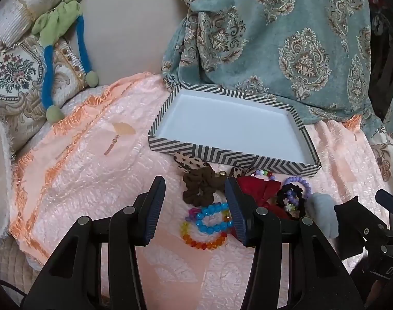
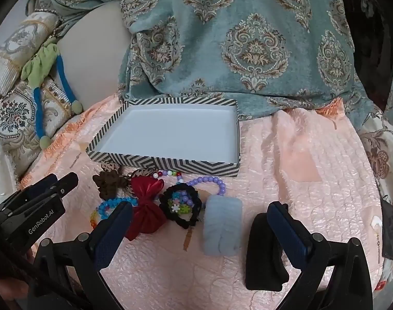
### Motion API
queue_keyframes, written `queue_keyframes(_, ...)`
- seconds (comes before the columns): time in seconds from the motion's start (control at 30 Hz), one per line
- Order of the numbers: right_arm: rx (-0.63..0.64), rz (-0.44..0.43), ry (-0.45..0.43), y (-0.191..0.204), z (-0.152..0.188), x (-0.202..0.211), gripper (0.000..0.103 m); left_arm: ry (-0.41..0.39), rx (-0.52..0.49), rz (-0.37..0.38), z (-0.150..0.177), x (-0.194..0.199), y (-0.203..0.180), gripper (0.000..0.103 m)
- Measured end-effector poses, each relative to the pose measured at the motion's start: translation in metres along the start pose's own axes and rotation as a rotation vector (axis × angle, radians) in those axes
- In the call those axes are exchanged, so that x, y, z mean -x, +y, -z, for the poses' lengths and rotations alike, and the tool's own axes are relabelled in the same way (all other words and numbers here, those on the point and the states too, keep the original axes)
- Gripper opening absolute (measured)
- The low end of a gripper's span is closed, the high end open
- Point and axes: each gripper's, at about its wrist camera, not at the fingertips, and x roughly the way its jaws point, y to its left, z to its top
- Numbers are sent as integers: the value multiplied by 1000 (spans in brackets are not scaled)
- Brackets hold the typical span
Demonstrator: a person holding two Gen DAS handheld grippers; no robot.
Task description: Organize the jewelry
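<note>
An empty striped box (image 1: 222,156) (image 2: 170,165) with a white inside lies on the pink bedspread. In front of it lies a pile of accessories: a brown scrunchie (image 1: 200,187) (image 2: 109,182), blue and rainbow bead bracelets (image 1: 209,226) (image 2: 106,210), a red bow (image 1: 263,192) (image 2: 146,206), a black crochet band (image 1: 290,199) (image 2: 182,205), a purple bead bracelet (image 1: 299,183) (image 2: 212,182) and a pale blue hair claw (image 2: 222,228) (image 1: 323,211). My left gripper (image 1: 196,211) is open above the bead bracelets. My right gripper (image 2: 200,237) is open around the hair claw's area, empty.
A teal patterned blanket (image 1: 274,31) hangs behind the box. An embroidered cushion (image 1: 15,77) and a green-blue fabric toy (image 1: 59,33) sit at the left. A black block (image 2: 264,253) lies by my right gripper's right finger.
</note>
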Motion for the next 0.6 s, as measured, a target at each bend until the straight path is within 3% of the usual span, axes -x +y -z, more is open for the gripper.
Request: queue_keyframes(0.6,27,9,-3,8,2,2,103,-16,4,-22,0,5,4,48)
